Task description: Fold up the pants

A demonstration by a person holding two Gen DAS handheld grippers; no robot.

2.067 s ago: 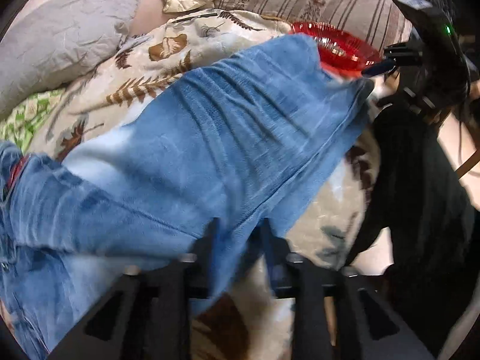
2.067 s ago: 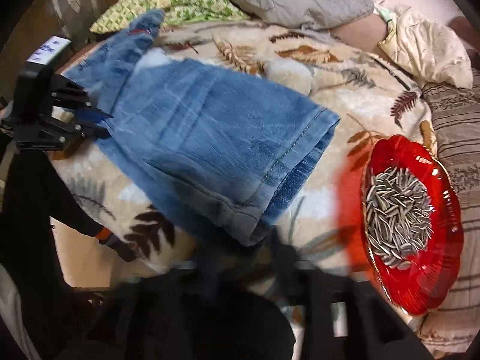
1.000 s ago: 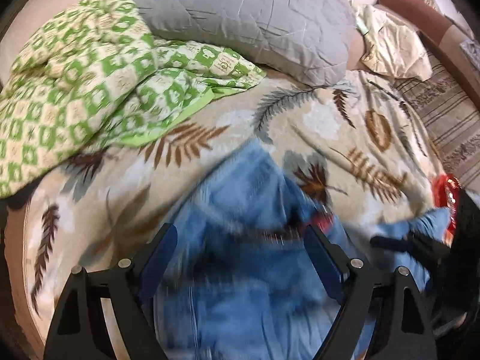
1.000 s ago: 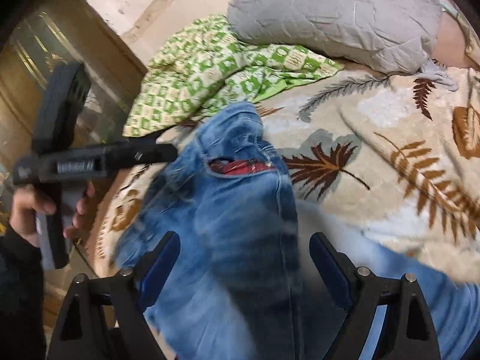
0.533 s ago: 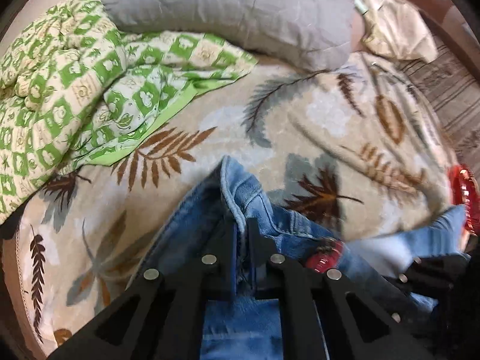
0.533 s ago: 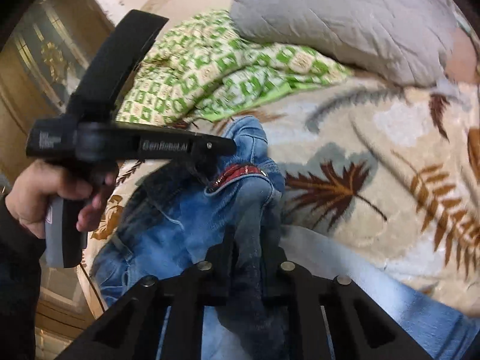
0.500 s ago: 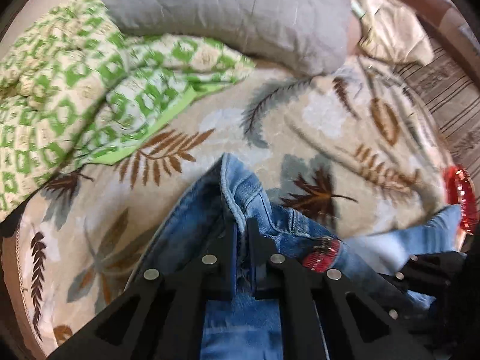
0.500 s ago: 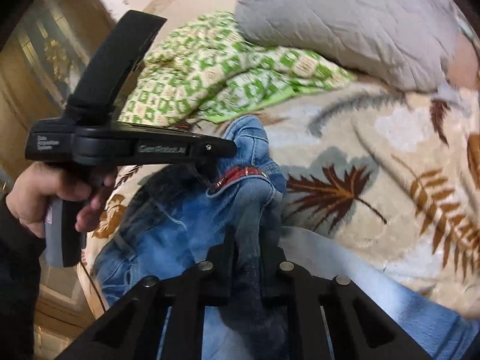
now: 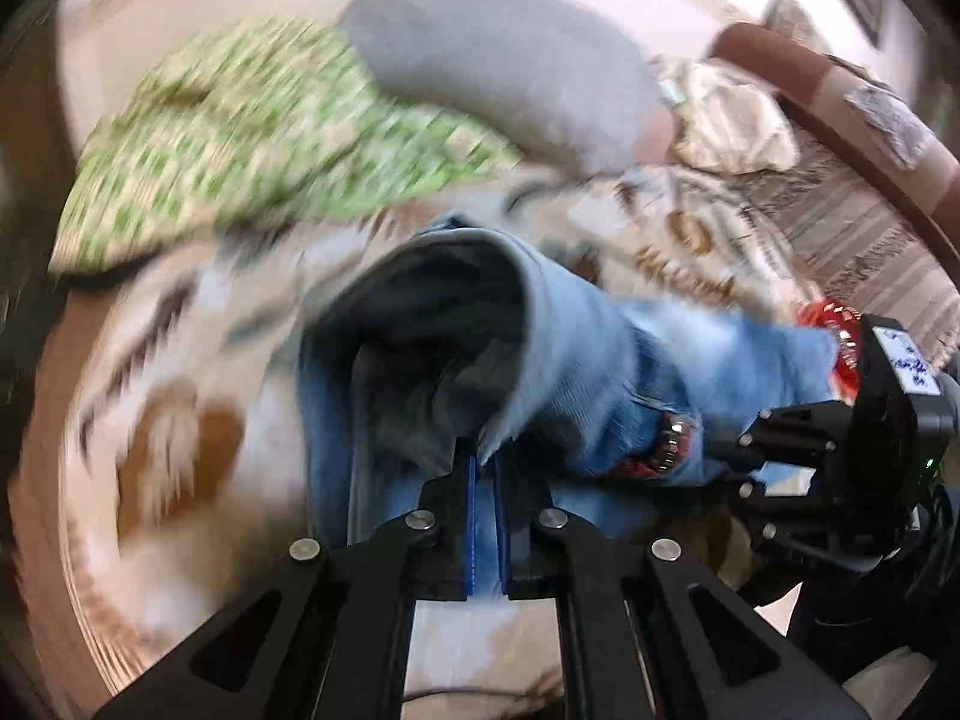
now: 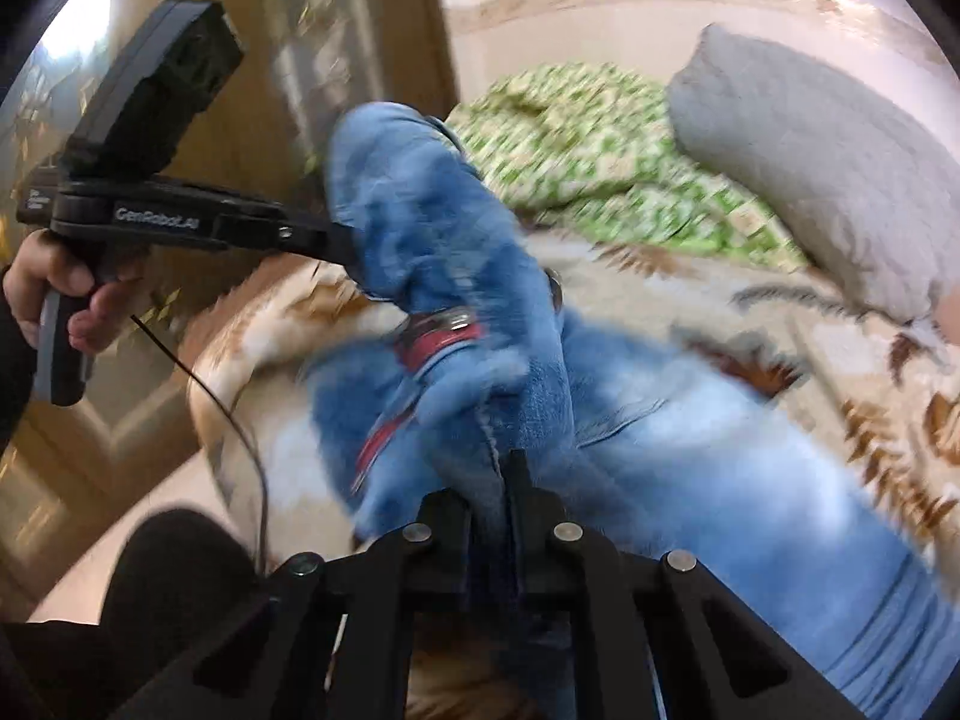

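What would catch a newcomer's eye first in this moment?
The blue jeans, lifted at the waist off the leaf-print blanket, with the left gripper and the right gripper both clamped on the denim. Behind lie a green checked quilt and a grey pillow.

Motion blur smears the green quilt (image 9: 252, 138) and bedspread (image 9: 180, 396). Jeans (image 10: 750, 480) run off the frame at four o'clock; a red dish (image 9: 831, 324) sits mostly hidden.

Blue denim pants (image 10: 456, 312), waist end lifted and bunched, legs lying flat.
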